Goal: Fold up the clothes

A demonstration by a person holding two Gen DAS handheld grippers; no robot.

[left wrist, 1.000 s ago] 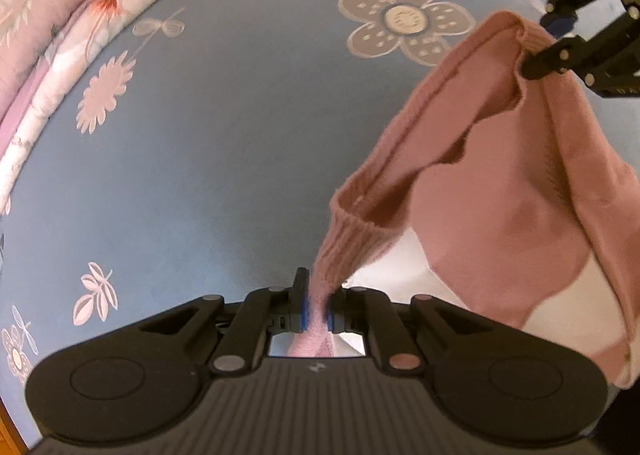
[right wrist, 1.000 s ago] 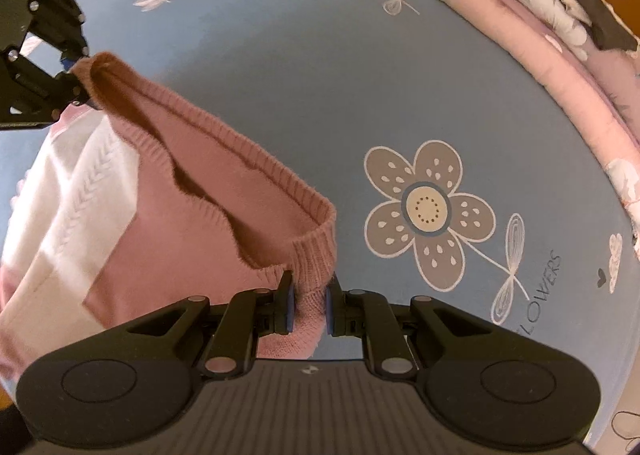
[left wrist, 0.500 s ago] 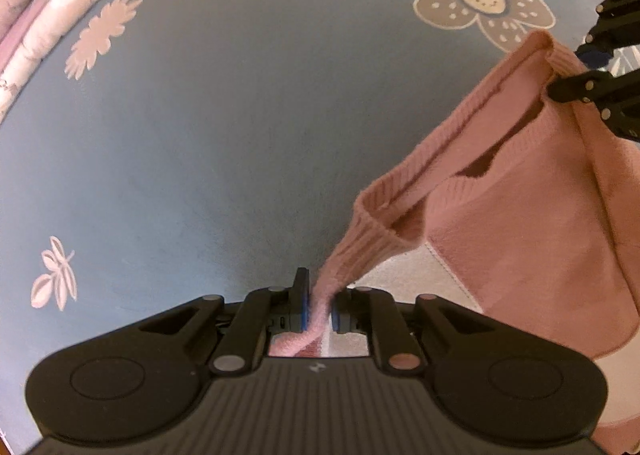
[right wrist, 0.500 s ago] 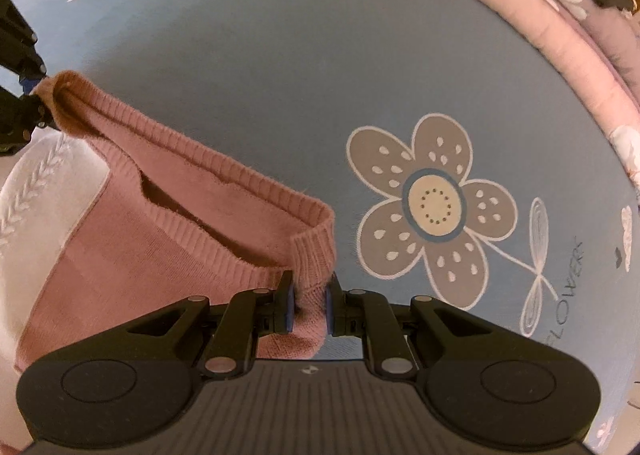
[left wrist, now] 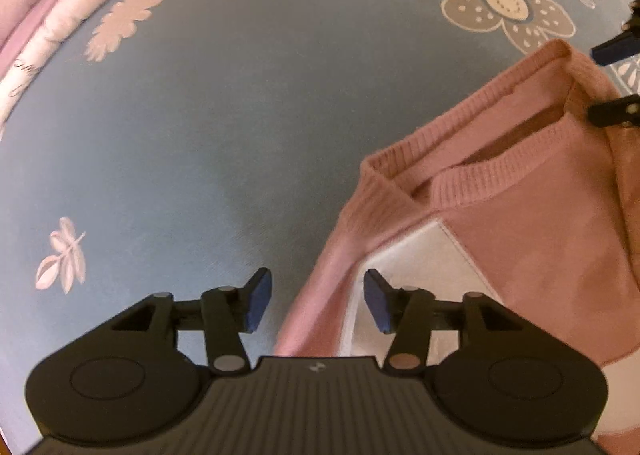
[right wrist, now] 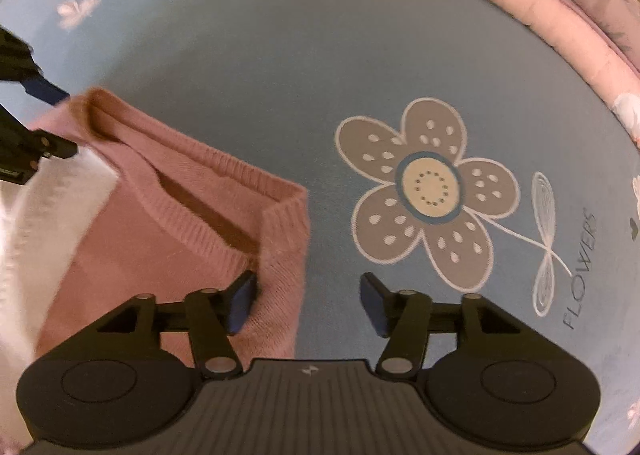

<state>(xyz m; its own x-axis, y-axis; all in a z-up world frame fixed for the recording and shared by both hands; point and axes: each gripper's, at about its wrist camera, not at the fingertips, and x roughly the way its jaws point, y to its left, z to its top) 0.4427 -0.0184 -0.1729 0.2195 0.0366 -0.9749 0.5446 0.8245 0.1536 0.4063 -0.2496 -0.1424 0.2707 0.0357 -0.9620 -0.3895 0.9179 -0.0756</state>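
A pink and white knitted sweater [left wrist: 532, 239] lies on the blue flowered bedsheet [left wrist: 224, 103], neckline facing away from me. My left gripper [left wrist: 316, 301] hovers over its left shoulder; the jaws are opening, the pads stand clear of the knit between them. In the right wrist view the sweater [right wrist: 160, 247] fills the lower left. My right gripper [right wrist: 306, 299] is over its right shoulder edge, jaws opening, pads off the fabric. Each gripper's fingertips [left wrist: 612, 51] [right wrist: 44, 91] show at the other view's edge.
A pink floral quilt [right wrist: 560, 23] is bunched along the far edge of the bed, also at the upper left [left wrist: 48, 15] in the left wrist view. A large grey flower print [right wrist: 428, 191] with the word FLOWERS lies right of the sweater. Blue sheet stretches beyond the neckline.
Both grippers came down toward the bed and let go of the sweater's shoulders. The neckline, held up before, now lies flat on the sheet.
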